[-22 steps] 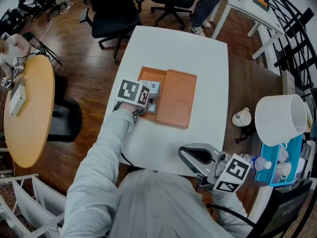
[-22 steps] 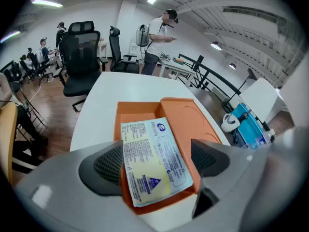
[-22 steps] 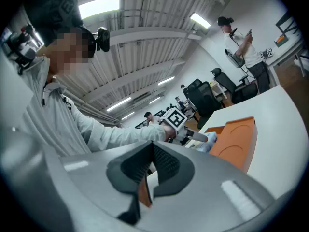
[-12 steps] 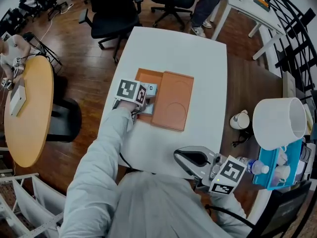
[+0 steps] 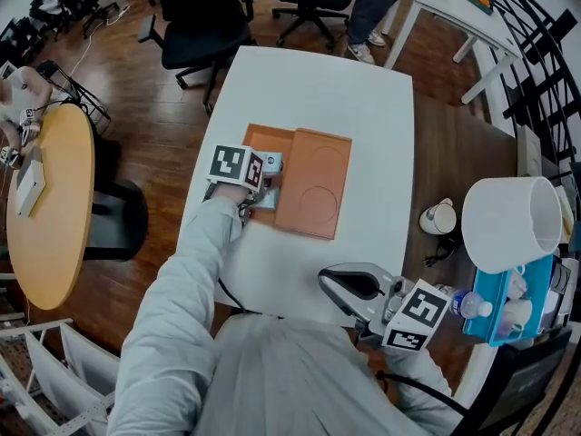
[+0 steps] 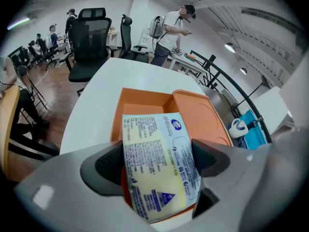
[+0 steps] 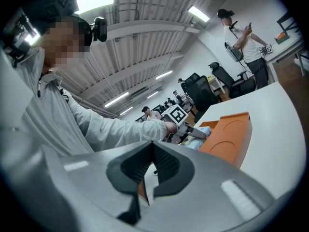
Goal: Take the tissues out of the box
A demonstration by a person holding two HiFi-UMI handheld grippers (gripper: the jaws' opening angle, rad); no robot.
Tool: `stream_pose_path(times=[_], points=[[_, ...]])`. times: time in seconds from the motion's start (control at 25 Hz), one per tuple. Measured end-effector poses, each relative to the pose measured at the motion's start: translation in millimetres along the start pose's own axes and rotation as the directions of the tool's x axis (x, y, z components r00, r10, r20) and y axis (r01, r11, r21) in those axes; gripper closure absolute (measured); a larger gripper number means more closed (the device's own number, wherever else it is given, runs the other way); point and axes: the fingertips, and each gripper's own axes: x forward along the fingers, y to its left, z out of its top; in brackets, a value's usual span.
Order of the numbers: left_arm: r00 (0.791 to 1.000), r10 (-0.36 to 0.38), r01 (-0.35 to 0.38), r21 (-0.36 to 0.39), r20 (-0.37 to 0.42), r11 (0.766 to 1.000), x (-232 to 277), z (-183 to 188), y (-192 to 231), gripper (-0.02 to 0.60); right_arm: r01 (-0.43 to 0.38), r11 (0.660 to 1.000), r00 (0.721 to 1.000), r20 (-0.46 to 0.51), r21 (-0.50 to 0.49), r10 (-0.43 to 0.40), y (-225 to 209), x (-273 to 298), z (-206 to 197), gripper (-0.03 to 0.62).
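An orange box (image 5: 309, 182) lies open on the white table (image 5: 336, 89), its left compartment (image 6: 145, 103) uncovered beside the lid (image 6: 200, 115). My left gripper (image 5: 261, 176) is over that compartment, shut on a tissue pack (image 6: 159, 163) with blue print. Both pads press the pack's sides, and it tilts up over the box's near edge. In the head view the pack (image 5: 271, 163) shows just past the marker cube. My right gripper (image 5: 343, 285) hovers at the table's near edge, shut with nothing in it (image 7: 153, 170). From there the box (image 7: 229, 137) is ahead.
A white mug (image 5: 441, 216) stands on the dark table to the right. Beside it are a large white tub (image 5: 513, 221) and a blue tray of bottles (image 5: 508, 302). A round yellow table (image 5: 50, 203) is on the left, office chairs (image 5: 195, 25) behind, and a person (image 6: 171, 28) beyond.
My left gripper has stayed at the box with the pack between its jaws. My right gripper has drifted slightly left along the table's near edge.
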Motion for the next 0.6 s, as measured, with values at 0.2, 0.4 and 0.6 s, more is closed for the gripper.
stream_pose_path(times=[0.2, 0.4, 0.6], points=[[0.997, -0.063, 0.063, -0.005, 0.035, 0.998, -19, 0, -5, 0.153, 0.017, 1.000, 1.000, 0.007, 0.006, -0.017, -1, 1, 1, 0.592], [0.978, -0.152, 0.126, 0.174, 0.141, 0.977, -94, 11, -34, 0.152, 0.035, 0.999, 0.999, 0.033, 0.008, -0.035, -2, -6, 6, 0.592], [0.973, -0.230, 0.186, 0.587, 0.001, 0.788, -162, -43, -95, 0.150, 0.042, 0.999, 0.998, 0.047, 0.013, -0.043, 2, -12, 8, 0.592]])
